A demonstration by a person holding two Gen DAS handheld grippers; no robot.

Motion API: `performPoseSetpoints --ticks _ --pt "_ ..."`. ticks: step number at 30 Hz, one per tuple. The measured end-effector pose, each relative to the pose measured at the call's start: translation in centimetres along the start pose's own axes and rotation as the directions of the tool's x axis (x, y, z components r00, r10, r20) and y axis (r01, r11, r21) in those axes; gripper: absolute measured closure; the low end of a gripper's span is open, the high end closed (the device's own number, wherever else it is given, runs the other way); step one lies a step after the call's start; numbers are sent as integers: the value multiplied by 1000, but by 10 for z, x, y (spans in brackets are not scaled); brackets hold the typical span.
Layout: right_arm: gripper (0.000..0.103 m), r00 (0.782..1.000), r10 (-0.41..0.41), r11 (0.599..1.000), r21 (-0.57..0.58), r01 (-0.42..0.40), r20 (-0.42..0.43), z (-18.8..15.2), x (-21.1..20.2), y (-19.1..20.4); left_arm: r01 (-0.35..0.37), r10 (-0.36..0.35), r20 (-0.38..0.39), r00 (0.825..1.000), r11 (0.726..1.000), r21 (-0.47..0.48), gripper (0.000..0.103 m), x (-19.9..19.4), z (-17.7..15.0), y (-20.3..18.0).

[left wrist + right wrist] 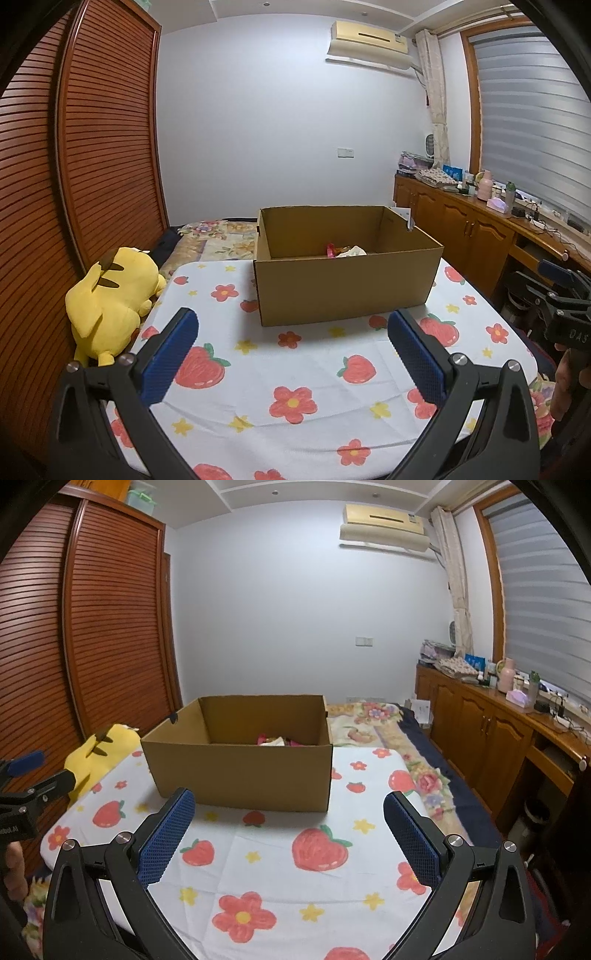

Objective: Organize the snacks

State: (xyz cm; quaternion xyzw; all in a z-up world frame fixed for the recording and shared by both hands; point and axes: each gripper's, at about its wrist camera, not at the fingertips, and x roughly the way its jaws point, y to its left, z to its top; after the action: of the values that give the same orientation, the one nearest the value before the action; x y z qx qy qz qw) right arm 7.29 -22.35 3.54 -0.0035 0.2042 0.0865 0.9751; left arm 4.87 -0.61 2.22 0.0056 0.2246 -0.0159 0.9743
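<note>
A brown cardboard box (343,284) (240,771) stands open-topped at the far end of a table with a strawberry and flower cloth (295,373) (280,849). Inside it, a few snack packets (345,251) (275,741) show just over the rim, pink and pale. My left gripper (291,332) is open above the cloth, short of the box, with nothing between its blue pads. My right gripper (290,812) is open too, also short of the box and empty. Each gripper appears at the edge of the other's view, held in a hand.
A yellow plush toy (110,306) (99,749) lies at the table's left edge by a slatted wooden wardrobe (92,147). A bed with a floral cover (388,738) lies behind. Wooden cabinets (480,731) with bottles and clutter line the right wall.
</note>
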Motion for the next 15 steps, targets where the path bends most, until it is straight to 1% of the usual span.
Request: performPoseSetpoints --ticks 15 --pt "0 1000 0 1000 3 0 5 0 0 0 -7 7 5 1000 1000 -4 0 0 -1 2"
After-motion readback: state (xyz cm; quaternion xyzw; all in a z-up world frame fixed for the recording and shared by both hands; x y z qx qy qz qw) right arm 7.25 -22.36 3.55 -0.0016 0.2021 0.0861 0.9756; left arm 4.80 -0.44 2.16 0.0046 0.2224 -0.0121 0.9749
